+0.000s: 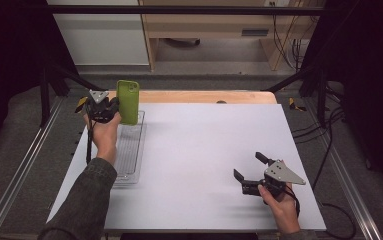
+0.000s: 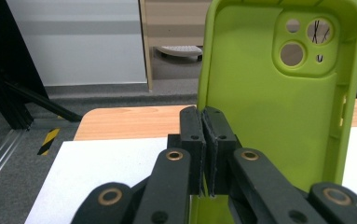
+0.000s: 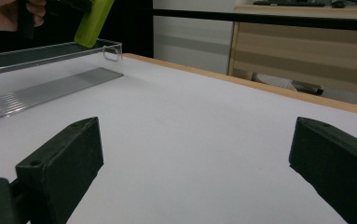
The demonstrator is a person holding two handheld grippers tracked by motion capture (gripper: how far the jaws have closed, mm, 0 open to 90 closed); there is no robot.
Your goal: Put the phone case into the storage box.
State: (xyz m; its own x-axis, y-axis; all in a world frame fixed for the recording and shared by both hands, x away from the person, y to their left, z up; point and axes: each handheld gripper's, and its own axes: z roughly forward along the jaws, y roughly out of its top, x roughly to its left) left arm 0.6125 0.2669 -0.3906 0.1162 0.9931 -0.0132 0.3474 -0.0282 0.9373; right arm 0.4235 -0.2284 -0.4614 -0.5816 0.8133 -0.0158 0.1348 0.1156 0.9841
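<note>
The left hand-held gripper [image 1: 113,108] clamps the green case [image 1: 128,101] by its edge, upright above the tray's [image 1: 129,172] far end. Placement remains. The right hand-held gripper [image 1: 250,169] rests open beside the tray.

A lab: a tabletop [image 1: 204,165] inside a black metal frame [image 1: 179,10], loose cables [image 1: 284,40] by plain wooden furniture [image 1: 204,25].
</note>
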